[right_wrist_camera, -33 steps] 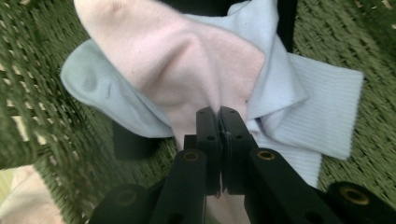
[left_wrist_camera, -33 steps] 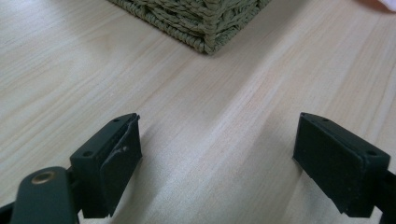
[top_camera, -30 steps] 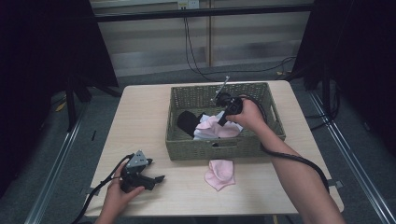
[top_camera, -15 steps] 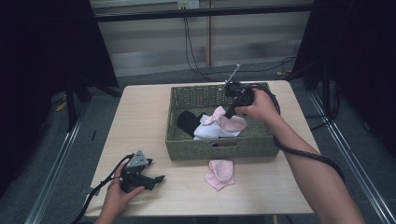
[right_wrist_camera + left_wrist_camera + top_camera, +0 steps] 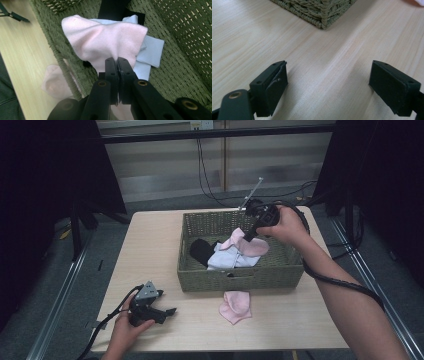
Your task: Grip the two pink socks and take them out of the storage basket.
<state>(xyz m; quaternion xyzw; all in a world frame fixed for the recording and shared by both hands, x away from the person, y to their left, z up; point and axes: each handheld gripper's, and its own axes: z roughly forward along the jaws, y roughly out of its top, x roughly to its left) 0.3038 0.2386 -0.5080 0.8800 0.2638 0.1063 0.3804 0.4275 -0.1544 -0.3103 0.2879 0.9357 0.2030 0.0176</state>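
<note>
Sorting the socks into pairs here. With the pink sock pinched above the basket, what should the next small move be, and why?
Probably carry the pink sock over the basket's front wall toward the other pink sock on the table. The right hand-held gripper is shut on it, and its match lies just outside.

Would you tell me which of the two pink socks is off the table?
The pink sock pinched by the right tool above the basket; the other sock lies on the table.

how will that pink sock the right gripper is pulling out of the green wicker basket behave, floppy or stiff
Probably floppy: the pink fabric sock droops in folds from the shut right gripper. It looks light, hanging from a narrow pinch. The soft knit seems unlikely to slip, though its loose end might snag the green wicker basket rim.
</note>
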